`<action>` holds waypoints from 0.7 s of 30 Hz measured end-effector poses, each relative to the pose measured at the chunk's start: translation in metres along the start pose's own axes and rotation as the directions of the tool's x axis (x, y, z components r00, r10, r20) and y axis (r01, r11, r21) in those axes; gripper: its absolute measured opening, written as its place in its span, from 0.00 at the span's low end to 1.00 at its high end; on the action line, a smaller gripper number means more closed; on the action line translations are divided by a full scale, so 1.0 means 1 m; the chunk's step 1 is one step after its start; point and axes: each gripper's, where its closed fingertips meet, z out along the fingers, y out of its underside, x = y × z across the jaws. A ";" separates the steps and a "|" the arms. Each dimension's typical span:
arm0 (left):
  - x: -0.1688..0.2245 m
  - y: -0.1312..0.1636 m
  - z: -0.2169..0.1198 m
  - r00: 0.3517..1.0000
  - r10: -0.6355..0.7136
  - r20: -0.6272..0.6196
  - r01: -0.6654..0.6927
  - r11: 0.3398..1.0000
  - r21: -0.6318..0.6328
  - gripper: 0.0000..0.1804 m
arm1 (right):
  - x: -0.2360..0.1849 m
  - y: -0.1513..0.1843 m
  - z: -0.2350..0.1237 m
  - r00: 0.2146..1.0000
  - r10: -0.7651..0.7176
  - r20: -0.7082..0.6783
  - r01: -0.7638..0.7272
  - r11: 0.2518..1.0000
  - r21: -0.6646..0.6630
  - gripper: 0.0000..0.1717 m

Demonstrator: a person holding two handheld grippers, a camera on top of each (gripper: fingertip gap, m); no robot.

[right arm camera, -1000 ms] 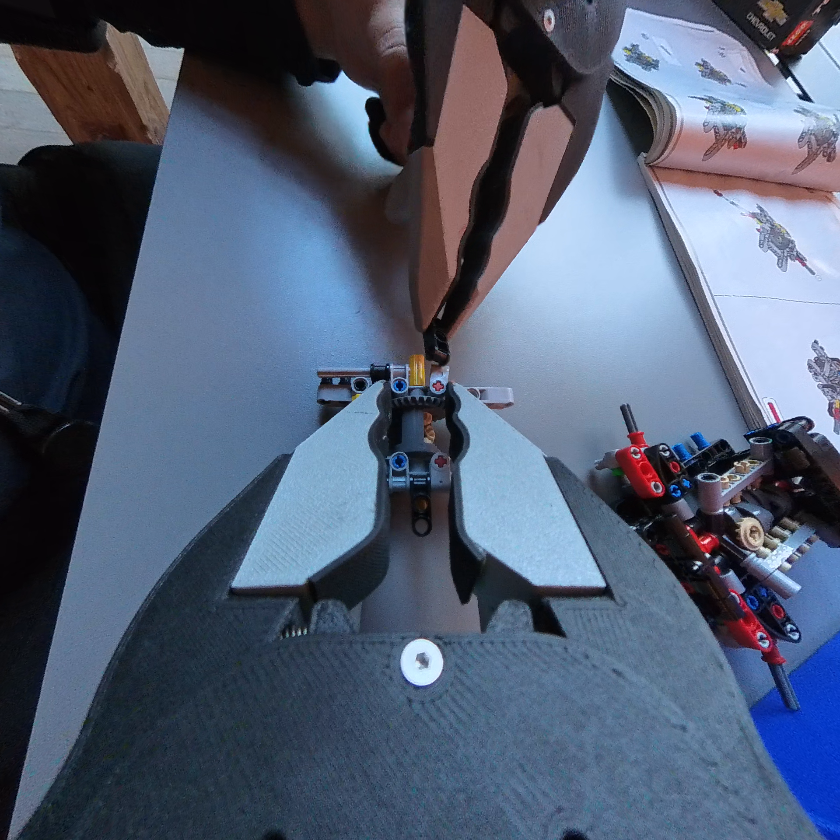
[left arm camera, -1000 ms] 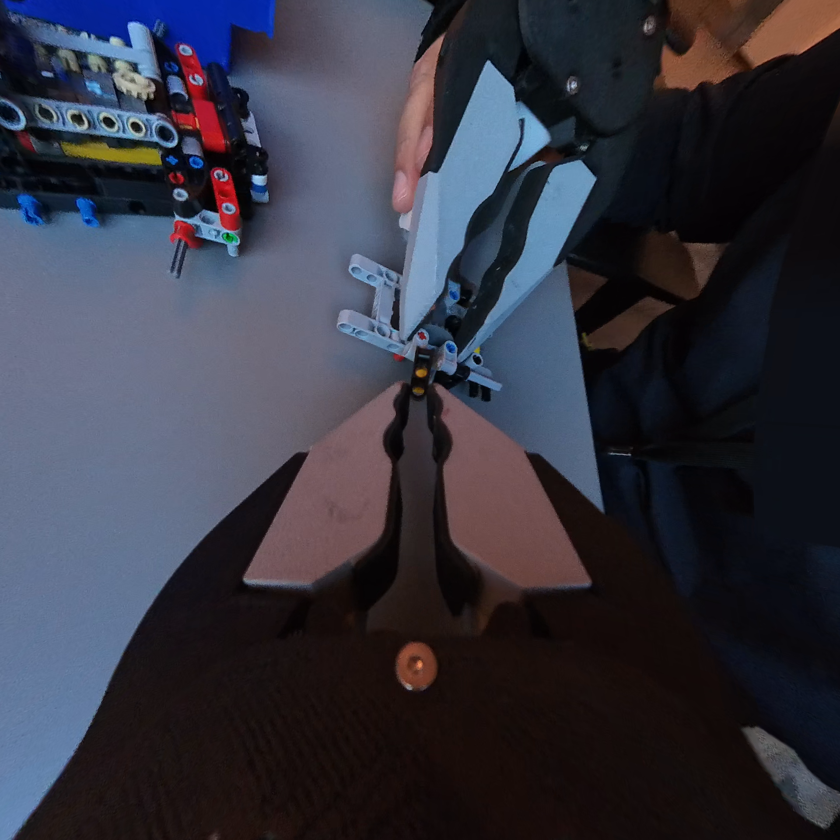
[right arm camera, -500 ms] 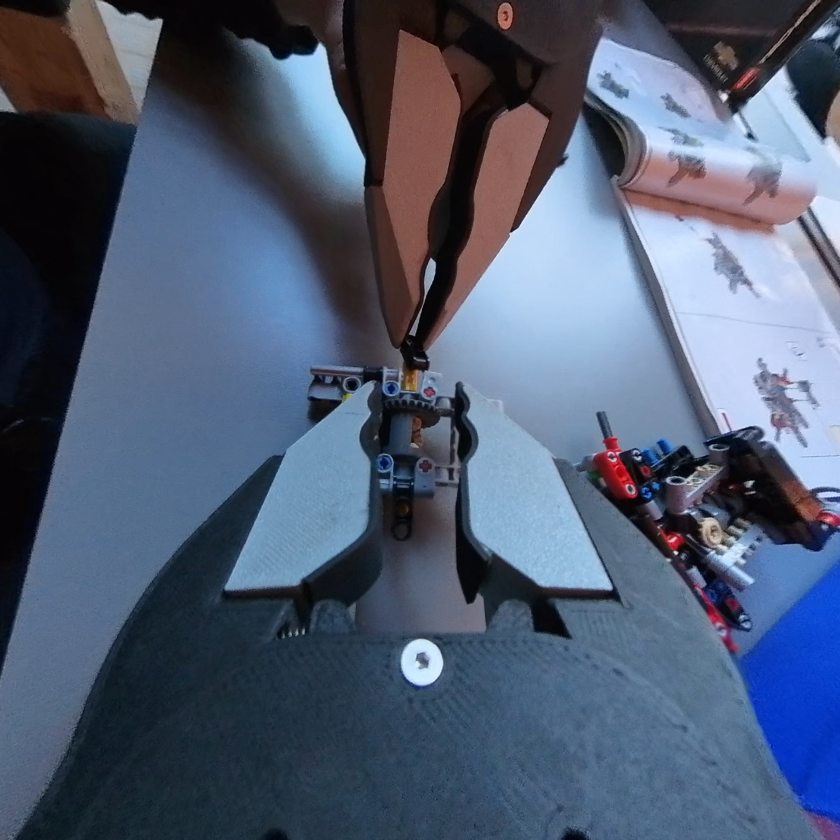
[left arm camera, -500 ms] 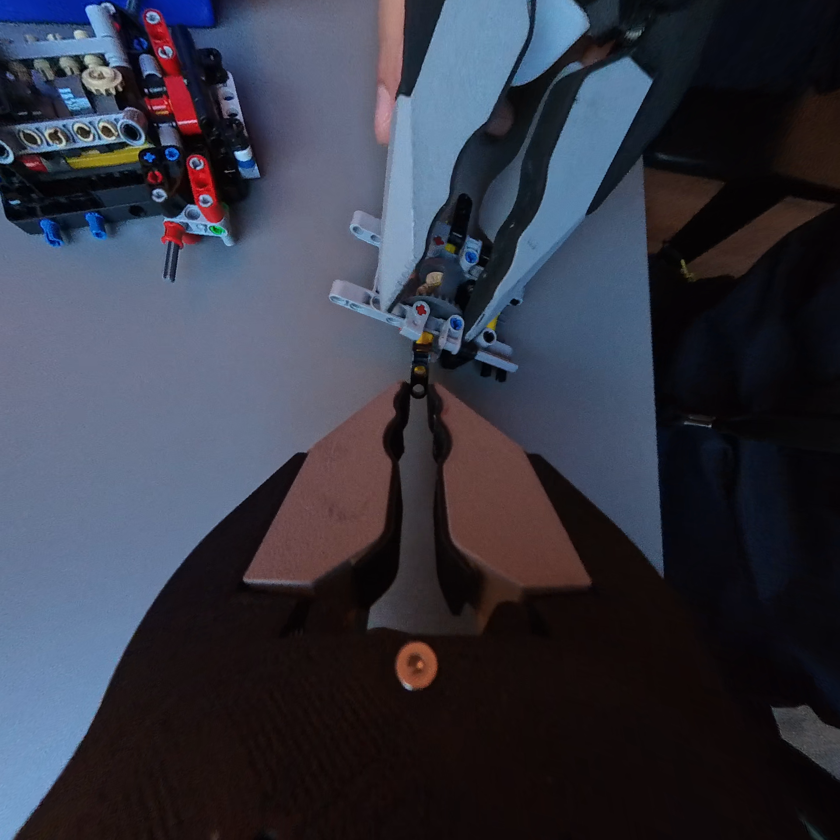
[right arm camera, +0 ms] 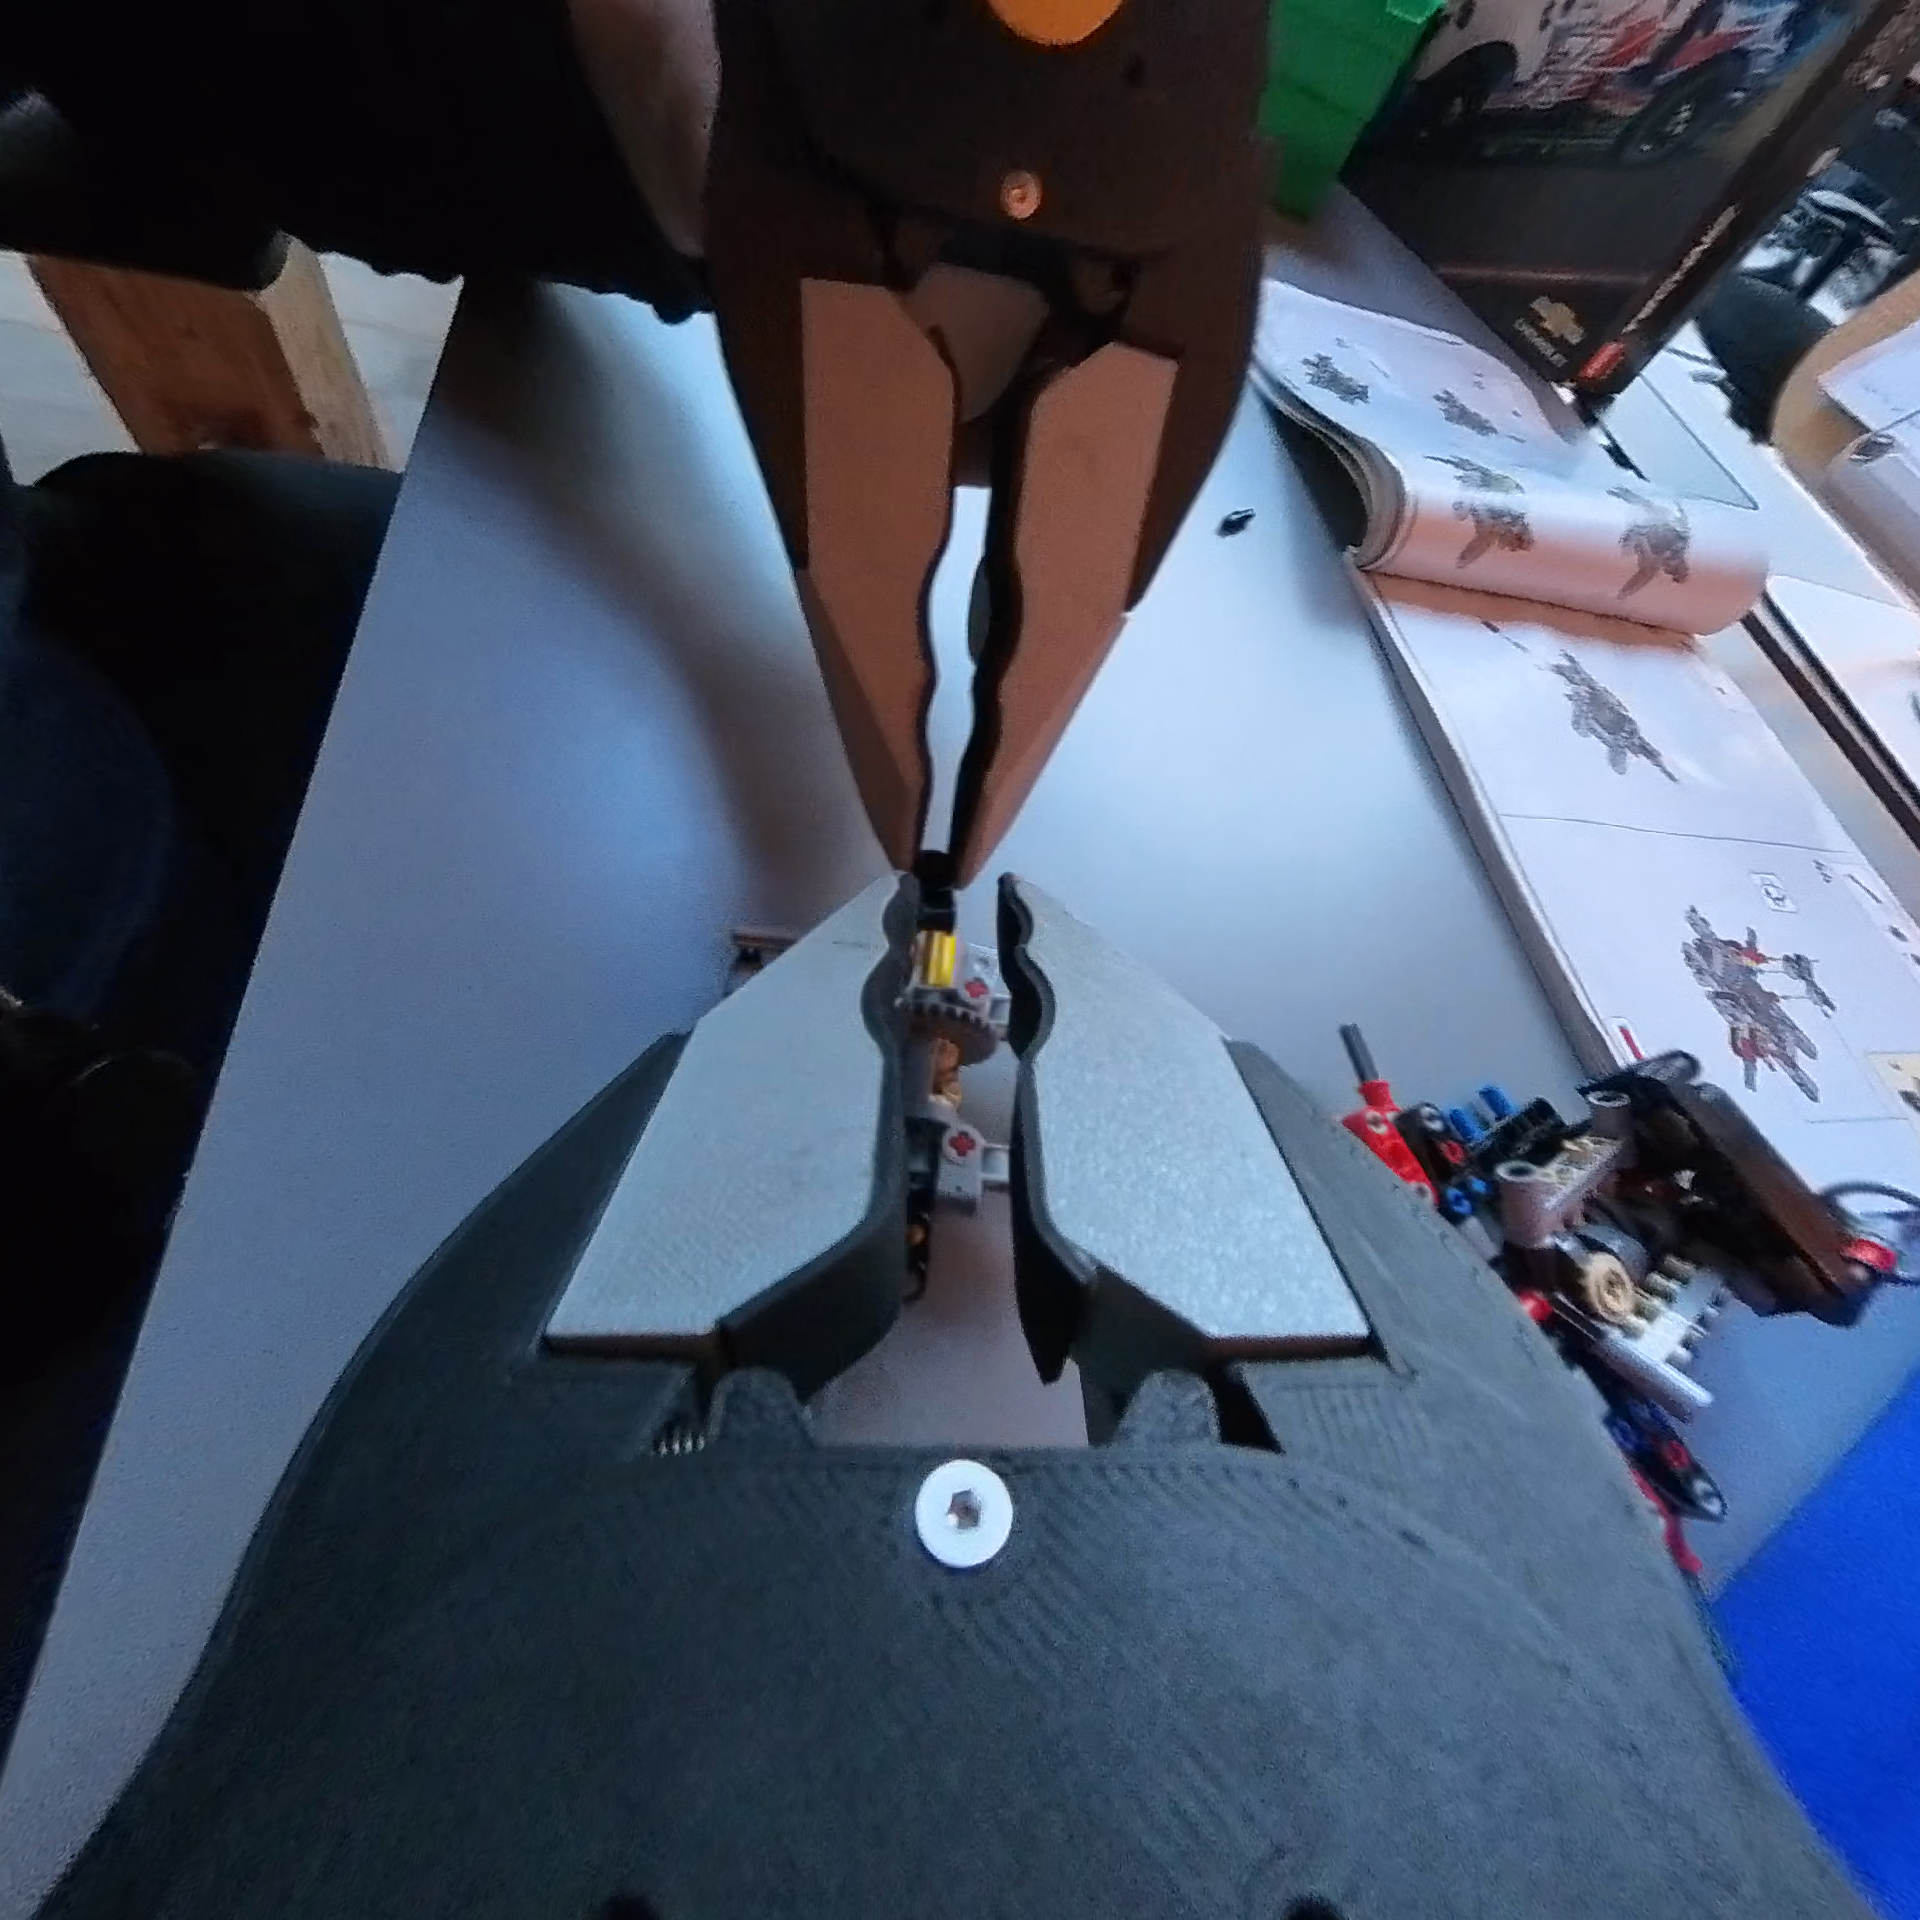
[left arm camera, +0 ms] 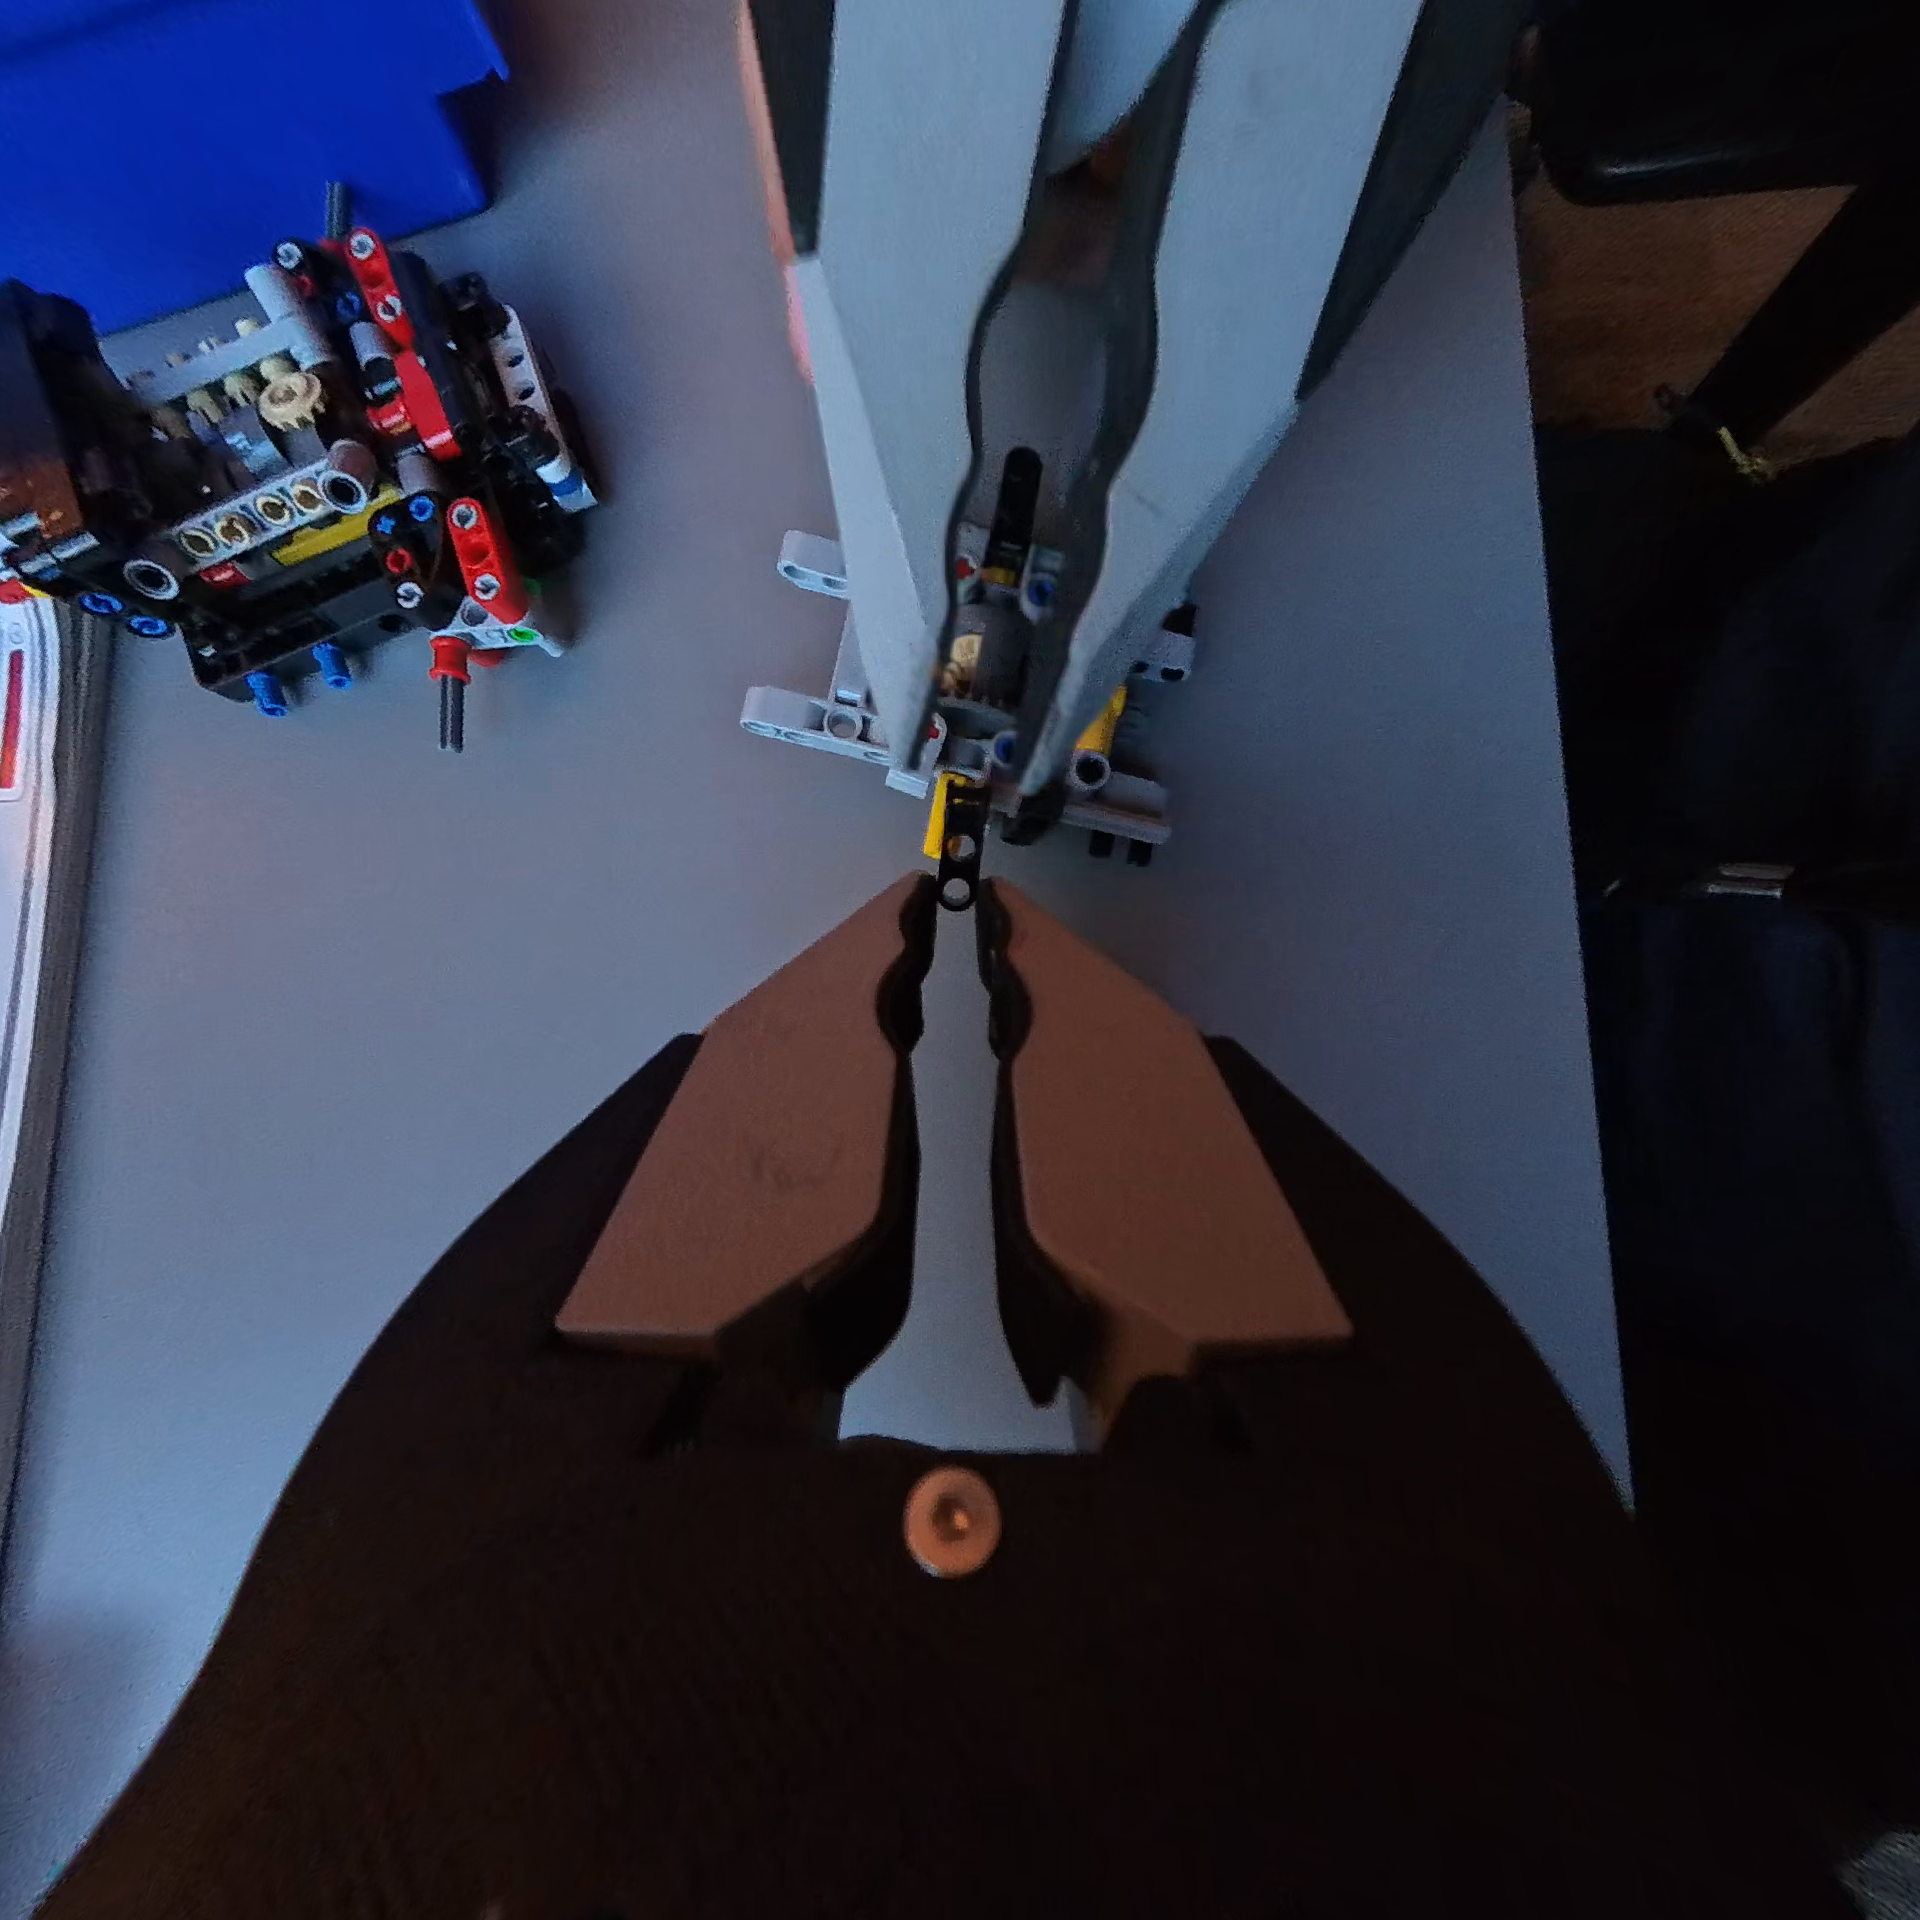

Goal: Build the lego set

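Observation:
My left gripper (left arm camera: pixel 956 883), with brown fingers, is shut on a thin black beam with holes (left arm camera: pixel 961 852), which sticks out forward from the tips. The beam's far end meets a yellow piece (left arm camera: pixel 940 816) on a small grey gear assembly (left arm camera: pixel 1127 795) low over the grey table (left arm camera: pixel 416 1039). My right gripper (right arm camera: pixel 953 894), with grey fingers, is shut on that assembly (right arm camera: pixel 956 1029) from both sides. It also shows in the left wrist view (left arm camera: pixel 982 764), coming in from above. The left gripper (right arm camera: pixel 940 862) and yellow piece (right arm camera: pixel 932 956) also show in the right wrist view.
A larger black, red and grey brick model (left arm camera: pixel 312 488) stands on the table, also in the right wrist view (right arm camera: pixel 1621 1174), beside a blue bin (left arm camera: pixel 208 125). An open instruction booklet (right arm camera: pixel 1610 727) and a dark box (right arm camera: pixel 1662 156) lie beyond. The table edge (left arm camera: pixel 1538 935) is close. Both grippers' tips are close together, under 4 cm apart.
My right jaws opened wider around the grey assembly, then closed in on it. The two grippers drew nearer each other. The left stayed shut on the black beam at the yellow piece.

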 end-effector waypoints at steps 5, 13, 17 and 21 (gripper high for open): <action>0.002 -0.008 -0.006 1.000 0.016 -0.007 -0.016 0.999 0.043 0.03 | -0.004 0.004 0.007 1.000 -0.024 0.001 0.024 0.999 -0.038 0.06; 0.001 -0.013 -0.008 0.999 0.043 0.012 -0.043 0.996 0.084 0.03 | -0.002 0.001 0.004 1.000 -0.020 -0.004 0.020 1.000 -0.020 0.03; 0.001 -0.015 -0.010 0.999 0.034 -0.008 -0.033 0.993 0.110 0.03 | -0.002 -0.002 0.003 1.000 -0.007 0.005 0.007 1.000 0.004 0.03; 0.002 -0.017 -0.012 0.999 0.011 -0.041 -0.005 0.990 0.141 0.03 | -0.002 -0.004 0.002 1.000 -0.009 0.006 0.009 1.000 0.018 0.03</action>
